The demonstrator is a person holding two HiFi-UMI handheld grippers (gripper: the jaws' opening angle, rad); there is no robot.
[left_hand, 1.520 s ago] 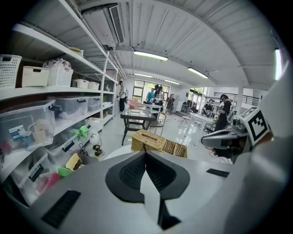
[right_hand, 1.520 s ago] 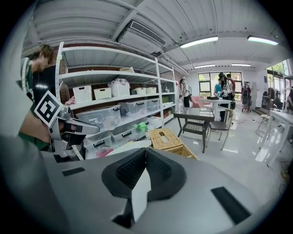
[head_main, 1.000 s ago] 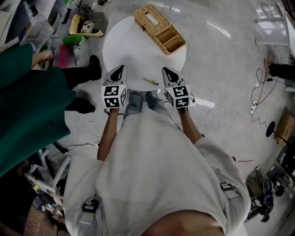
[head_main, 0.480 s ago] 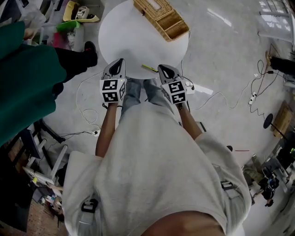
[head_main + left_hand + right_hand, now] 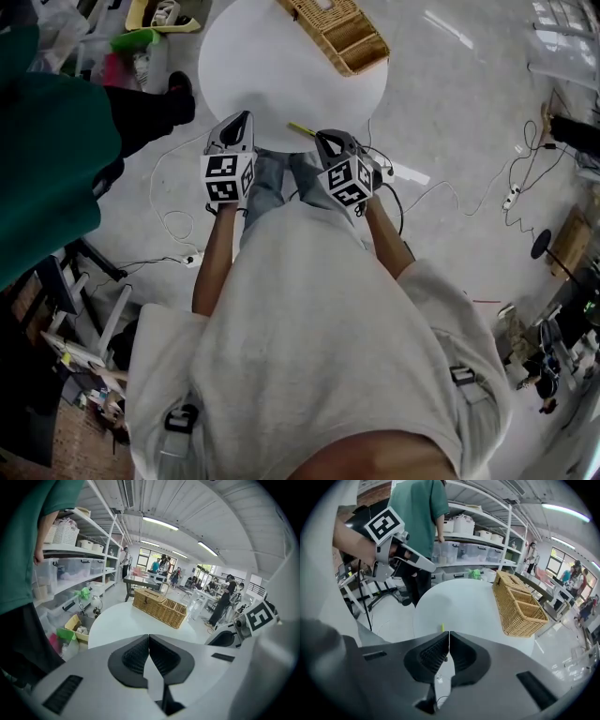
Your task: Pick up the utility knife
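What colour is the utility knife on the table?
Yellow-green. The utility knife shows best in the head view, near the white table's edge.

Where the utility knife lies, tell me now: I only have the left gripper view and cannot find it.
Observer: The head view shows the utility knife on the white table, near the edge closest to the person, just inside the tip of the right gripper.
Operator: Report the state of the right tongs.
Observer: In the right gripper view the tongs are shut, with nothing between them.
Operator: Say how they line up with the knife.
Observer: In that view the knife's yellow-green end shows just beyond the closed tongs, slightly to their left. It does not seem to touch them.
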